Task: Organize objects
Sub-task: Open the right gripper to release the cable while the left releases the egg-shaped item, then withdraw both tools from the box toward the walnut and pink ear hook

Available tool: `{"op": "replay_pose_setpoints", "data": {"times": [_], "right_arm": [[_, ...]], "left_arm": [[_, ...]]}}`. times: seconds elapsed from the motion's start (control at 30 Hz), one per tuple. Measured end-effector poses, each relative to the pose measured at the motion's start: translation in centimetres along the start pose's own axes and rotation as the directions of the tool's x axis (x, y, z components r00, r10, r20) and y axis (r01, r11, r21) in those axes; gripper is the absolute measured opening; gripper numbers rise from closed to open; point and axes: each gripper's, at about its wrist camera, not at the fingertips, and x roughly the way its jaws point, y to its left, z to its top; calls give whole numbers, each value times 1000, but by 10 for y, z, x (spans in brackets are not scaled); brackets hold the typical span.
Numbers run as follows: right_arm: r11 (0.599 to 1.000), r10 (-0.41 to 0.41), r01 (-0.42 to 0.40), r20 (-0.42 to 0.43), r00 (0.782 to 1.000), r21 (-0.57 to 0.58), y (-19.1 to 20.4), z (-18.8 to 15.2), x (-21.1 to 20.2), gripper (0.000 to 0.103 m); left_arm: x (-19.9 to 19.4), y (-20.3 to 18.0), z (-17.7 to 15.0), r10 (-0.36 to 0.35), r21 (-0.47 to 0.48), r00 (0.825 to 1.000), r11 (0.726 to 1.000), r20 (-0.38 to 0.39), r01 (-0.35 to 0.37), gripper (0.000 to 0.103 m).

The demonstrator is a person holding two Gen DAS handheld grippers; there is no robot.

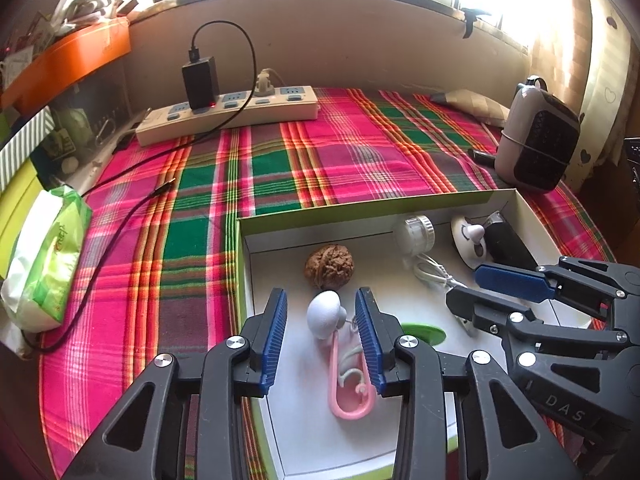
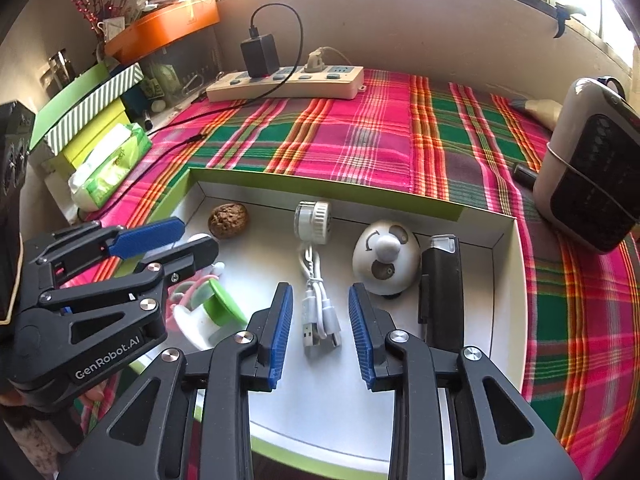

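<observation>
With both claws spread and gripping nothing, the left claw (image 1: 321,336) over the white-headed pink clip (image 1: 340,354) and the right claw (image 2: 320,330) over the white USB cable (image 2: 318,300) inside the green-rimmed box (image 2: 320,184), this looks like a drop-off step, and next each should lift clear.

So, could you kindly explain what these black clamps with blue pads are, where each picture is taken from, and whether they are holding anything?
There is no robot here: a person holds a two-finger gripper in each hand, and each gripper carries a wide-angle camera looking along its fingers. One picture comes from the left gripper, the other from the right gripper; each also shows the other from the side.

Both hang over a box with a white inside, on a plaid cloth. In the box lie a walnut, a white cable, a pink clip, a round white gadget and a black device.

Neither gripper holds anything. The clip lies between the left one's open jaws, the cable between the right one's, and neither is pinched.
</observation>
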Motion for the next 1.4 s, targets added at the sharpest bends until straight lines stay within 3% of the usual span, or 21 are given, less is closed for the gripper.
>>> {"op": "replay_pose_setpoints", "data": {"times": [1.2, 1.3, 1.4], "right_arm": [[998, -38, 32, 109, 993, 56, 5, -45, -64, 31], [997, -42, 34, 117, 992, 67, 3, -50, -69, 39], [997, -40, 30, 127, 991, 77, 1, -56, -74, 39]], "left_arm": [[-68, -20, -33, -5, 14, 995, 1000, 99, 4, 34], [-73, -24, -38, 1, 28, 994, 1000, 107, -4, 34], [-76, -28, -42, -22, 33, 994, 999, 105, 19, 34]]}}
